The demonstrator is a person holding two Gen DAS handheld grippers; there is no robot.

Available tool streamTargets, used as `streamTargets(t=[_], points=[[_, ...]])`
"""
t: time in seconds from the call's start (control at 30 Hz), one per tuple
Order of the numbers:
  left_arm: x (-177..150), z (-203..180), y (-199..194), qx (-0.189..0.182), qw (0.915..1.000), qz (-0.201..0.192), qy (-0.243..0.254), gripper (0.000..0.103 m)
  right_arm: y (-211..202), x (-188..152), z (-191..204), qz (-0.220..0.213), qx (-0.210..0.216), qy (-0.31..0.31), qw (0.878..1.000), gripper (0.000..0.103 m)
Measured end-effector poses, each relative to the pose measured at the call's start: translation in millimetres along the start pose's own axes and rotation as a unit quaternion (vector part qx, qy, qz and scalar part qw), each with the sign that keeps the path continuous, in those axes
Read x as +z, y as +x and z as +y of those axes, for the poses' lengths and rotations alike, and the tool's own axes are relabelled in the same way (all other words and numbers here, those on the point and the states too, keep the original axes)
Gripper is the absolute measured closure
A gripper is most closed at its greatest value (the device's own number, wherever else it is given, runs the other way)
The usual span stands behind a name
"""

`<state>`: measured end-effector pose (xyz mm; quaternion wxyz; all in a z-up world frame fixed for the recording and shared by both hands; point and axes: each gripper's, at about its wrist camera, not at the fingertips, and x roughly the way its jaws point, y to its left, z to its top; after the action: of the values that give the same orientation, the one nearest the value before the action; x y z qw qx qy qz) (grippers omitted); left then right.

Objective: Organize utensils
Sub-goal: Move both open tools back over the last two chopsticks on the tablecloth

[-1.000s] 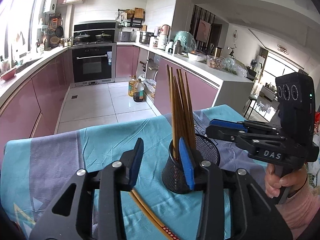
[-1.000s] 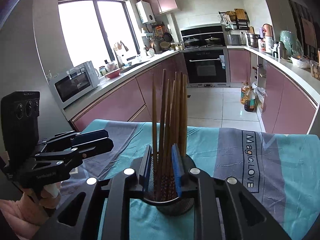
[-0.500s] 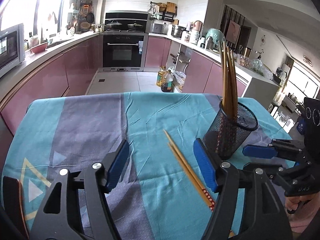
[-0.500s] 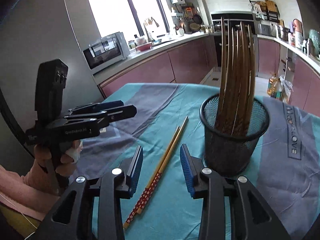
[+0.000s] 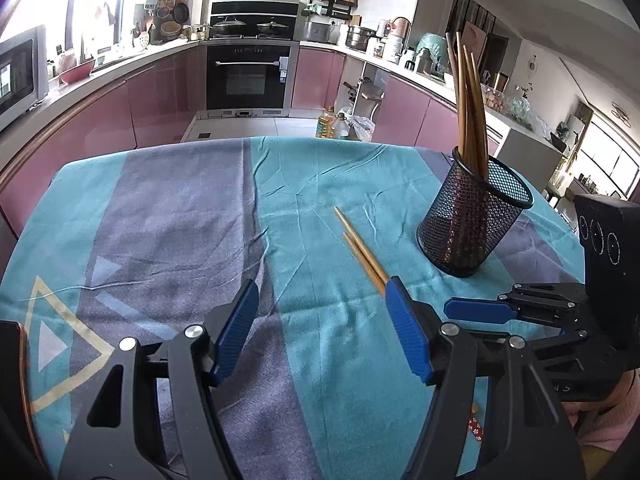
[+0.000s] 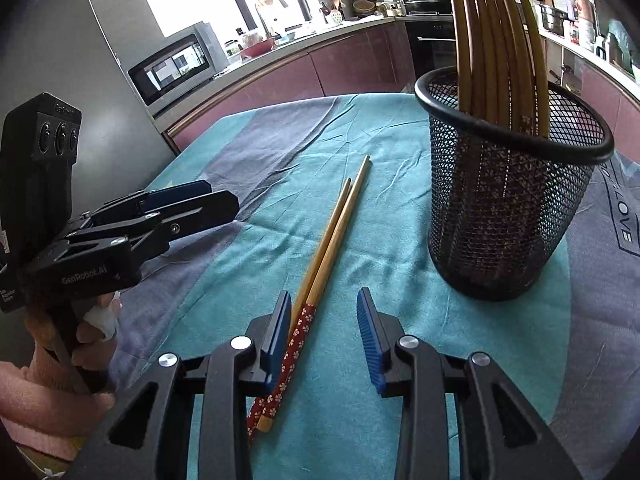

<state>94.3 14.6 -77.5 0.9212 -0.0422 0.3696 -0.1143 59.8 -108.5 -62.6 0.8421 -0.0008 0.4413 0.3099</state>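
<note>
The left hand-held gripper (image 5: 320, 328) has its two blue fingers (image 5: 236, 332) spread wide. It holds nothing. It is over the table (image 5: 168, 220), which has a blue and grey cloth on it. The right hand-held gripper (image 6: 324, 336) is open too, but not as wide. It also holds nothing.

Two chopsticks (image 6: 332, 248) lie flat on the cloth, side by side and touching. They are light wood, and their thick ends have a red wrap with small white flowers. In the right wrist view, those red ends lie low between the right gripper's fingers, close by the left finger, but the fingers are not closed on them. In the left wrist view, the same chopsticks (image 5: 360, 252) run under the left gripper's right finger, with their thin tips pointing away toward the kitchen.

A black mesh cup (image 6: 508, 208) stands upright on the cloth, just right of the loose chopsticks and apart from them. A bunch of dark wood chopsticks (image 6: 496, 40) stands in it, leaning against the near side of the rim. In the left wrist view, the cup (image 5: 472, 224) is off to the right, and the right gripper (image 5: 476, 309) is low beside it, near the table edge.

A person's hand (image 6: 96, 320) grips the handle of the left gripper.
</note>
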Motion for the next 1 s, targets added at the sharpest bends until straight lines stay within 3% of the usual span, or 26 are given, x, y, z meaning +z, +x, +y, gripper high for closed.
streamTargets(t=[0.67,1.0], points=[[-8.6,-18.4,19.7,-0.021,0.9990,0.027,0.029,0.039,-0.2,-5.3,-10.1,0.008,-0.031,0.011,0.999,0.075],[-9.3,-39.3,49.8,-0.029,0.9960,0.069,0.048,0.047,-6.3,-9.1,-17.2,0.012,-0.028,0.017,0.999,0.076]])
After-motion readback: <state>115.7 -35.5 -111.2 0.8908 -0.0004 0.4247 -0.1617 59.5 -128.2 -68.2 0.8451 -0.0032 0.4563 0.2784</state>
